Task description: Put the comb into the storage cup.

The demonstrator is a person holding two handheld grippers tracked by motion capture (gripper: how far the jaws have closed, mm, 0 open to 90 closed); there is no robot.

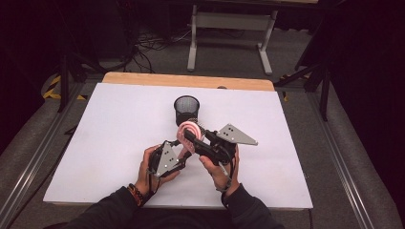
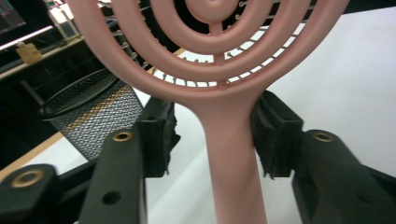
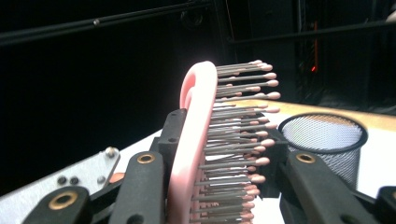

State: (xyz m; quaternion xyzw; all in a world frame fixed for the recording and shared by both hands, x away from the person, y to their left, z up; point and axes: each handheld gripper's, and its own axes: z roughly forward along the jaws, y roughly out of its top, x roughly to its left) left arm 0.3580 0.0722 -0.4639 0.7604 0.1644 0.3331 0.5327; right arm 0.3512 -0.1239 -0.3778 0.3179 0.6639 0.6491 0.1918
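Handover beside the mesh cup (image 1: 186,109): right tongs (image 1: 191,137) clamped on the pink hairbrush (image 1: 189,130), left tongs (image 1: 180,153) parted around its handle; withdraw these straight back.

A white worktop (image 1: 110,143) with a bare wooden strip along its far edge carries a black mesh cup (image 1: 186,109), upright, near the middle toward the back.
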